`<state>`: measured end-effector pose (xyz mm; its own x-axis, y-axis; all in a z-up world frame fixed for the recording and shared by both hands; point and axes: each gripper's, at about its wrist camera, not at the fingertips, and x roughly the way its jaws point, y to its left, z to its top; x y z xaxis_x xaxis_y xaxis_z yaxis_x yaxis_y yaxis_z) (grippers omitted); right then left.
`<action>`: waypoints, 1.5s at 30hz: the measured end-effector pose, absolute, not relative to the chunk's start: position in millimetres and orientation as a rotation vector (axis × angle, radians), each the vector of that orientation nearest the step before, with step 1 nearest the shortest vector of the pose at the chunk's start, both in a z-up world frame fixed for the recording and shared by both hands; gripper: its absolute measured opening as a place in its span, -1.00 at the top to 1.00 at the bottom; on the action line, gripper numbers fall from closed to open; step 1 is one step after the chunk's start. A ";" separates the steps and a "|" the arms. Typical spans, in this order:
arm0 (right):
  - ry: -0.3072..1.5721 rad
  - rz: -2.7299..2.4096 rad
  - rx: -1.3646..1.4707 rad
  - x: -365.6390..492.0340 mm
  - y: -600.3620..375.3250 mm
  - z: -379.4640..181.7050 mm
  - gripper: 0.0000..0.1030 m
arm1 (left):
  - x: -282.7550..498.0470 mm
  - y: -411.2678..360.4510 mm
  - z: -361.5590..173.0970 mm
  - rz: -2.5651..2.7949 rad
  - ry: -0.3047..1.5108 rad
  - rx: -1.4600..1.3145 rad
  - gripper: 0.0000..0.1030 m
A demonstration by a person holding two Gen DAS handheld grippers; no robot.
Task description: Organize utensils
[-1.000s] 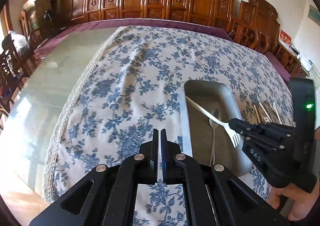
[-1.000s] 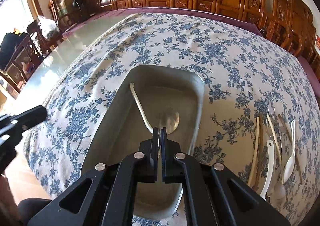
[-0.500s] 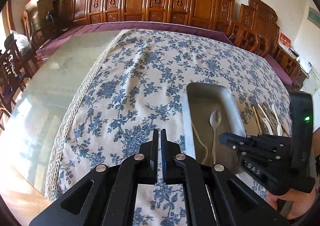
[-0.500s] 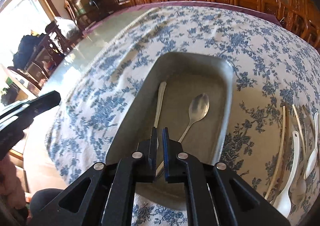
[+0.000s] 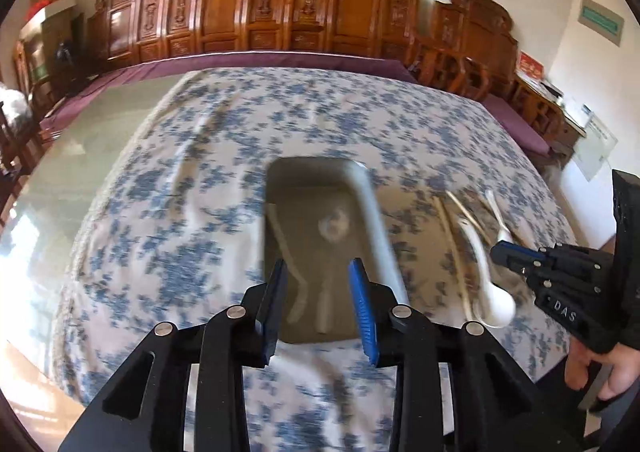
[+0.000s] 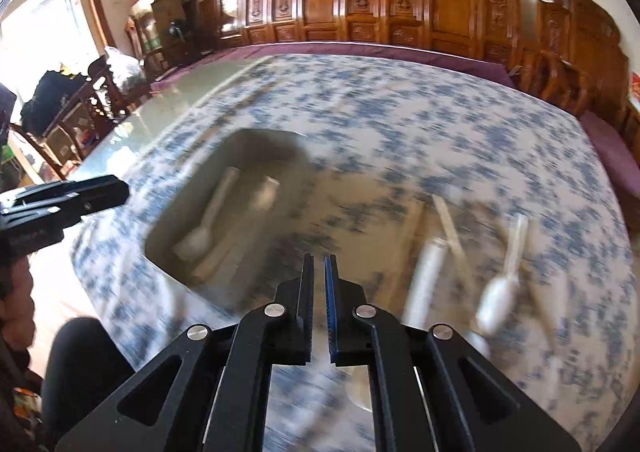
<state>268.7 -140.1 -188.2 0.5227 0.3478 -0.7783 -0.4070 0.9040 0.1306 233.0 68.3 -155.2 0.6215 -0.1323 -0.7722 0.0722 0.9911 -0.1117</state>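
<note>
**Fork dropped in the tray; both grippers swing toward the loose utensils**

The grey metal tray [image 5: 372,208] sits on the flowered cloth [image 5: 224,140], toward the table's near edge. It now holds two pieces, lying side by side along its length — a pale fork [image 5: 286,248] on its left and a metal spoon [image 5: 332,228] on its right. A second ago the right gripper [image 6: 319,264] held that fork over the tray; now the fork lies inside and the gripper carries nothing, its jaws all but together. So one more piece is sorted, by my reading.

Both views are blurred by motion. The right gripper now points past the tray's right rim, toward the unsorted utensils [image 6: 496,292] — white spoons, pale sticks and other pieces too smeared to name — lying loose on the cloth just right of the tray.

The left gripper [image 5: 318,272], clamped shut a second ago, has just been opening; its jaws stand apart with nothing between them, aimed over the tray's near end. A hand [image 5: 600,368] grips the right tool at the picture's right edge.
</note>
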 end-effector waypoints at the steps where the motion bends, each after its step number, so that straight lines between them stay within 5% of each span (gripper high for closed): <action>1: 0.919 0.439 -0.074 267.3 -153.8 -192.1 0.78 | 231.7 61.2 -156.4 -0.128 0.891 -0.071 0.28; 3: 0.935 0.423 -0.071 268.4 -173.6 -201.1 0.63 | 229.1 47.2 -159.2 -0.148 0.890 -0.076 0.27; 26: 1.042 0.500 -0.056 297.5 -196.5 -271.9 0.62 | 230.6 -26.8 -193.1 -0.202 0.954 -0.028 0.19; 32: 1.026 0.563 -0.082 289.7 -190.2 -265.5 0.89 | 230.1 -29.8 -197.0 -0.194 0.964 -0.028 0.13; 45: 0.940 0.497 0.065 290.5 -255.5 -232.0 0.92 | 247.4 -65.5 -205.6 -0.234 0.987 0.019 0.13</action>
